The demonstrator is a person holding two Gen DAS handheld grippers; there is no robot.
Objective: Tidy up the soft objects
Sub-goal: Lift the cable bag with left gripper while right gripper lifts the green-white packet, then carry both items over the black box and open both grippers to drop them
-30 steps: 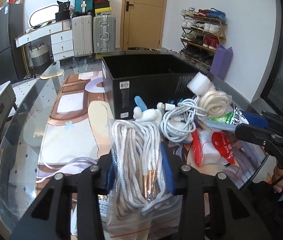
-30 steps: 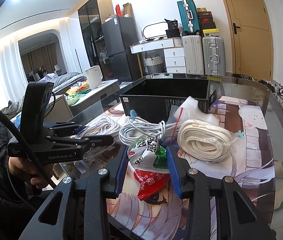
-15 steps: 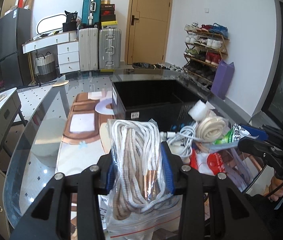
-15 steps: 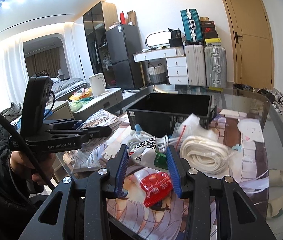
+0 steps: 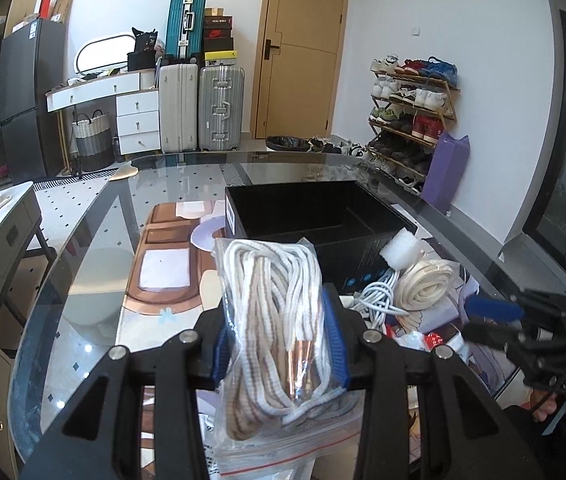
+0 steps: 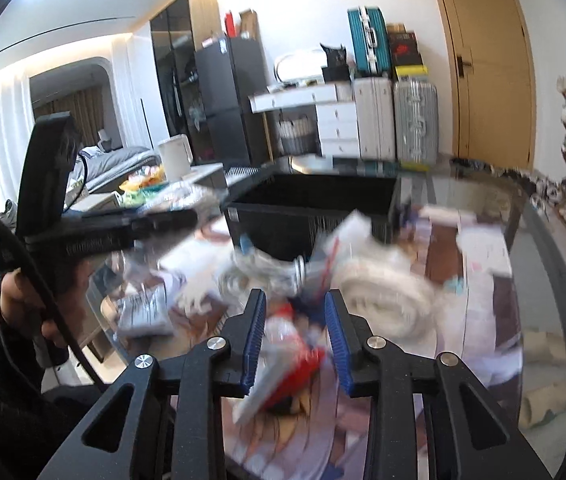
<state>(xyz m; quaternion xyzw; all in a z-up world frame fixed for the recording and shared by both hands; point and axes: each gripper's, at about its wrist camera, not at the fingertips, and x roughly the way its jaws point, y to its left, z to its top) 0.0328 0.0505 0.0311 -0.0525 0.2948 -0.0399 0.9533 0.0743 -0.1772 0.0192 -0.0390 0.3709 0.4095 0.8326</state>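
Observation:
My left gripper is shut on a clear zip bag of white and tan rope and holds it raised above the glass table, short of the open black box. My right gripper has its jaws a little apart; a red and white packet lies blurred between and below them, so contact is unclear. It also shows at the right of the left wrist view. A cream coiled strap in a bag, a white cable and a white foam piece lie beside the box.
The pile rests on a printed mat on the round glass table. The black box also shows in the right wrist view, behind the pile. Suitcases, a shoe rack and a door stand beyond.
My left gripper rose and drew back with the rope bag. My right gripper's jaws widened, the green and white packet is no longer between them, and its view is motion-blurred.

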